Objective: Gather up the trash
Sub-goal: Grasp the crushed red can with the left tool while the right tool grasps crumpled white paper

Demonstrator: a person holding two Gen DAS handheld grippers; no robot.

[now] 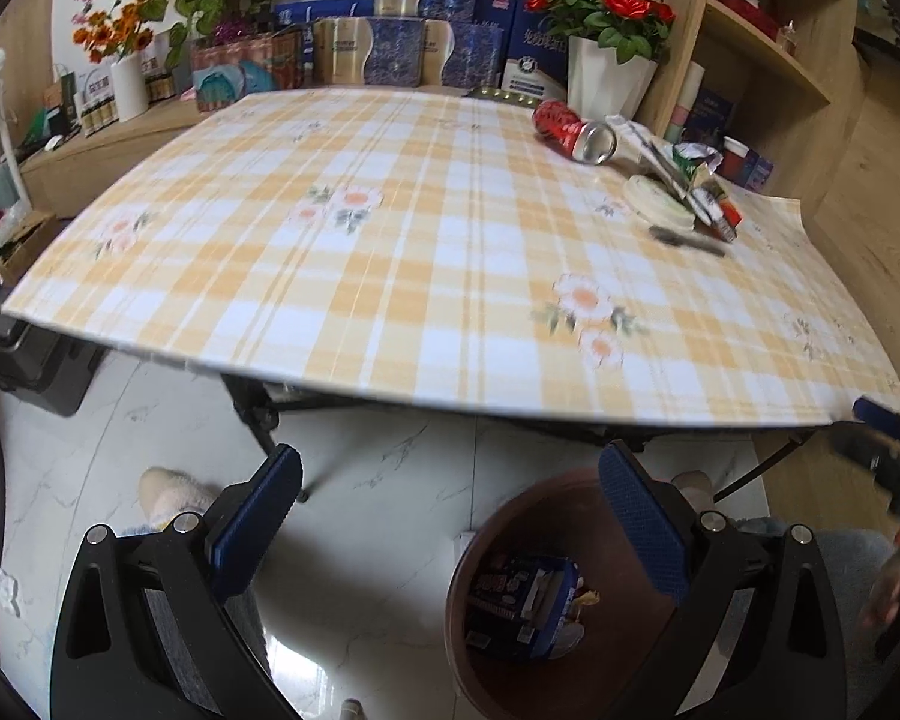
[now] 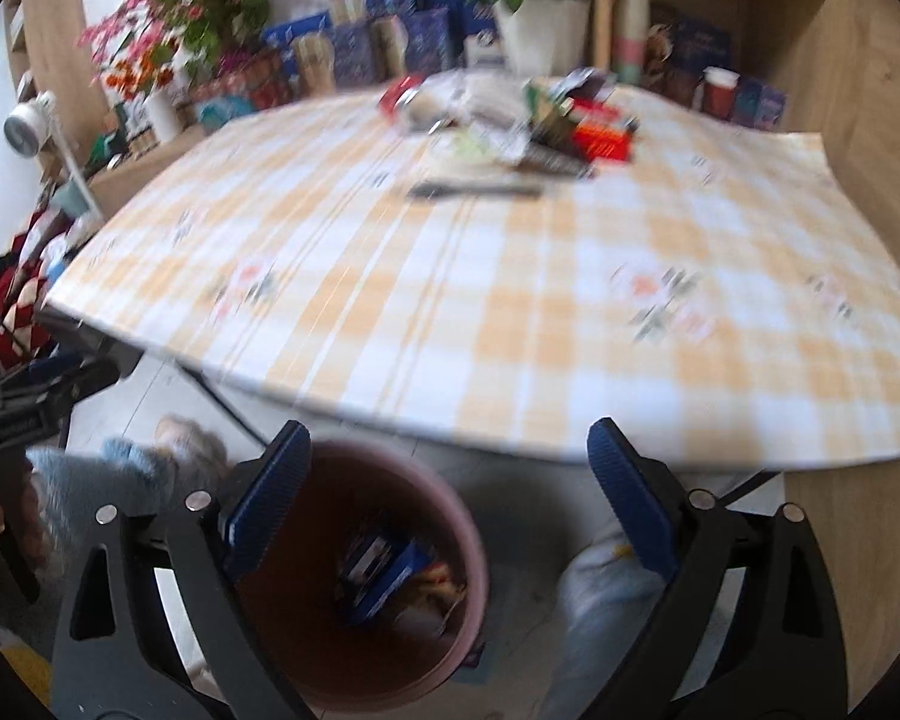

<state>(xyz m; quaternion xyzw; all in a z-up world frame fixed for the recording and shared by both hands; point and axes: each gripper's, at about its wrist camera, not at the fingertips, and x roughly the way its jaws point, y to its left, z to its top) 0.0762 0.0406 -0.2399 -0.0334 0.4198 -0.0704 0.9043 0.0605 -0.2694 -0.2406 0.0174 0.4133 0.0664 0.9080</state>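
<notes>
trash (image 1: pixel 678 180) is seen heaped at the far right of the checked table (image 1: pixel 390 276), a red can (image 1: pixel 570 131) lying on its side at its edge, while the brown bin (image 2: pixel 384 588) on the floor already holds a blue packet. both the left gripper (image 1: pixel 450 534) and right gripper (image 2: pixel 450 510) are held wide open and empty. the can could be nudged and rolled off if approached carelessly, and the loose wrappers could be scattered.

Black tongs (image 1: pixel 450 516), blue ribbed pads (image 1: pixel 642 528), silver screws.
</notes>
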